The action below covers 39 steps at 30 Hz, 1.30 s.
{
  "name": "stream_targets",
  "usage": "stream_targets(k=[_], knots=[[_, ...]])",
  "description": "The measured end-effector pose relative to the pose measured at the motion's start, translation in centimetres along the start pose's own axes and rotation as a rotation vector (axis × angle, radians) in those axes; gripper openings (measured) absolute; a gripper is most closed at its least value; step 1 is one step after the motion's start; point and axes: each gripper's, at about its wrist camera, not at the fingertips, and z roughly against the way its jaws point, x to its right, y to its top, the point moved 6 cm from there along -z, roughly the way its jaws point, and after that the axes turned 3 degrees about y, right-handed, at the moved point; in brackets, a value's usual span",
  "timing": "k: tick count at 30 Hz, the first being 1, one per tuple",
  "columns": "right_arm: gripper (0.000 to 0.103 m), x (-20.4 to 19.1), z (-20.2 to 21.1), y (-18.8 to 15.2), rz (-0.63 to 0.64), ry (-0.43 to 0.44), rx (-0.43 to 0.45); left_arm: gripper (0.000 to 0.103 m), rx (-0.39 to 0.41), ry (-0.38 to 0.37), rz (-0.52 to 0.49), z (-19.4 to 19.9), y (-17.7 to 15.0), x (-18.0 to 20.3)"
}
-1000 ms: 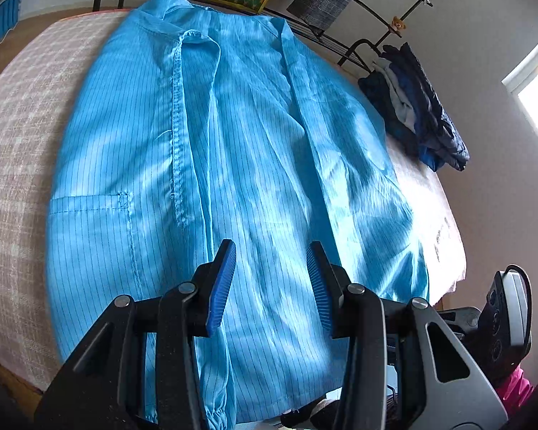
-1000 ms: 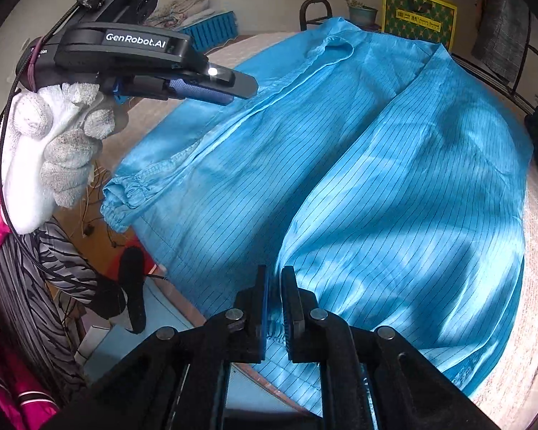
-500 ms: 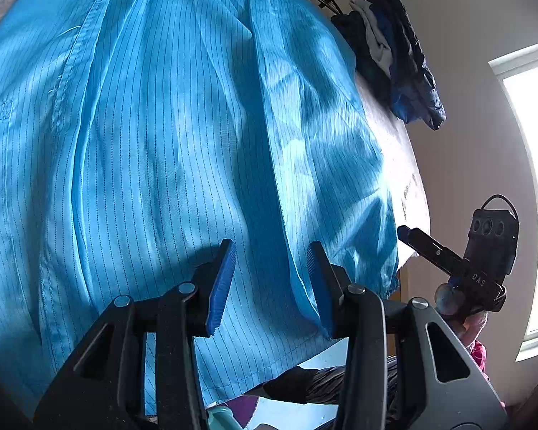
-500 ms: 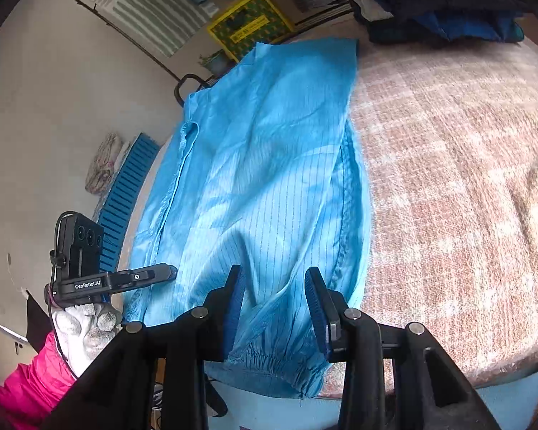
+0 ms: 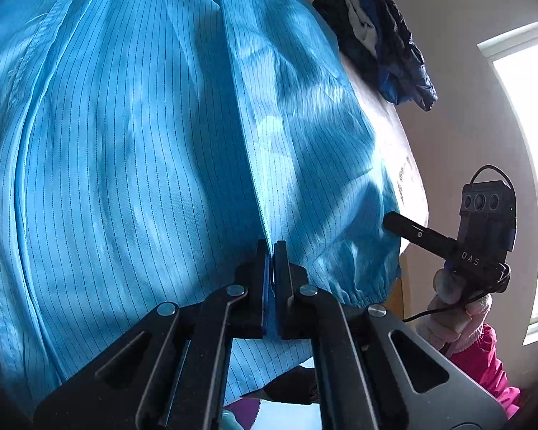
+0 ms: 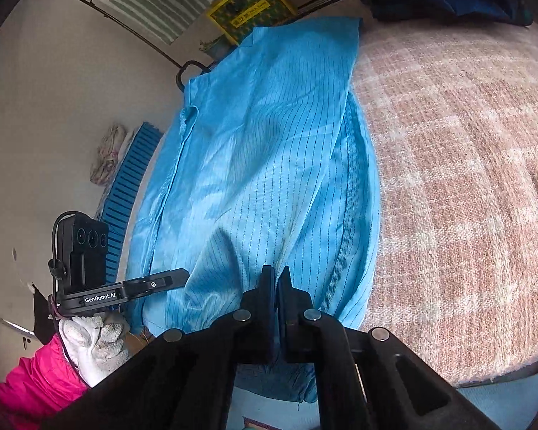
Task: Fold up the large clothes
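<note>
A large blue pinstriped coat (image 5: 143, 143) lies spread on the bed, collar at the far end; it also shows in the right wrist view (image 6: 269, 165). My left gripper (image 5: 271, 251) is shut on the coat's fabric near its bottom hem, by a long seam. My right gripper (image 6: 277, 279) is shut on the coat near the elastic sleeve cuff at the near edge. The right gripper also shows in the left wrist view (image 5: 391, 220), touching the coat's right edge. The left gripper shows in the right wrist view (image 6: 183, 274) at the coat's left side.
The bed's pink checked cover (image 6: 466, 179) lies bare to the coat's right. A pile of dark clothes (image 5: 380, 36) sits at the far right corner. A metal rack (image 6: 186, 68) and a yellow bag (image 6: 251, 7) stand behind the bed. A window (image 5: 531, 143) is at right.
Both grippers were open half a second ago and have closed on the coat's near edge. The left gripper moved in closer to the fabric.
</note>
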Motion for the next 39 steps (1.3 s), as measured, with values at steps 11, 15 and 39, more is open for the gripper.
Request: stream_targets(k=[11,15,39], knots=[[0.000,1.4,0.0,-0.6,-0.007,-0.040,-0.032,0.000,0.029,0.054,-0.053,0.7,-2.0,0.6],[0.000,1.3,-0.5,-0.3,-0.006,-0.056,-0.039,0.038,0.058,0.039,0.017,1.0,1.0,-0.7],[0.000,1.8,-0.8,0.0,0.033,-0.119,-0.069,0.000,0.197,0.182,0.005,-0.2,3.9,-1.8]])
